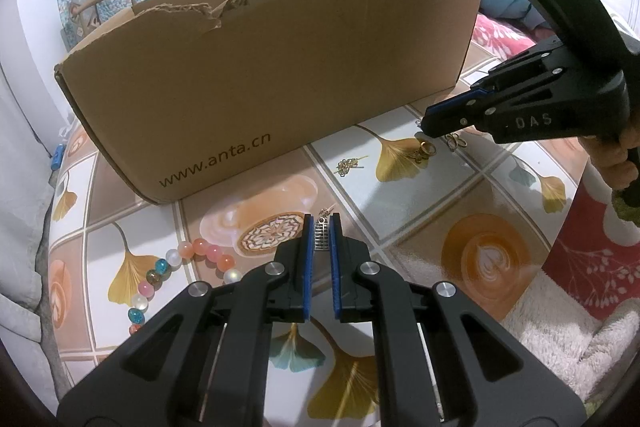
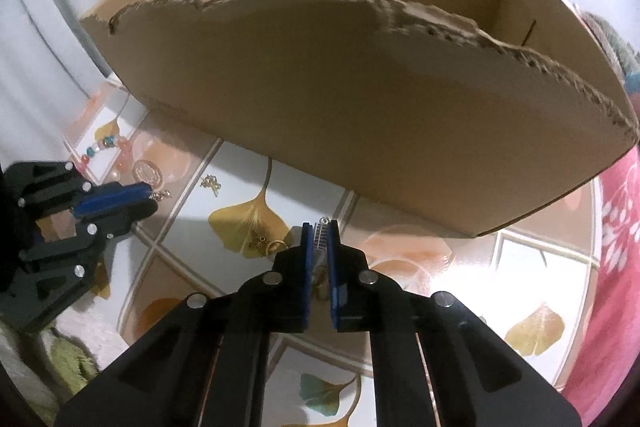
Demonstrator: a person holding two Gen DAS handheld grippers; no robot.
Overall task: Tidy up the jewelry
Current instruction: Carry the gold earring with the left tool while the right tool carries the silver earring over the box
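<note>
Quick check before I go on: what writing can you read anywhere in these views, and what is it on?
"www.anta.cn": printed on the front wall of the cardboard box.
"DAS": raised letters on the black body of the right gripper, possibly cut off.
Nothing else readable; the right wrist view shows no legible text.

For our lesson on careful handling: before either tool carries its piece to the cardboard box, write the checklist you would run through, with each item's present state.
1. Left tool shut on a small silver earring: ok.
2. Right tool shut on a similar silver earring: ok.
3. Cardboard box open at the top, torn edge facing the tools: ok.
4. Space inside the box for the pieces: cannot tell, its floor is hidden.
5. Loose pieces left on the table: not ok; a bead bracelet, a gold ring and a gold charm lie there.
6. The two tools clear of each other: ok, they are well apart.
</note>
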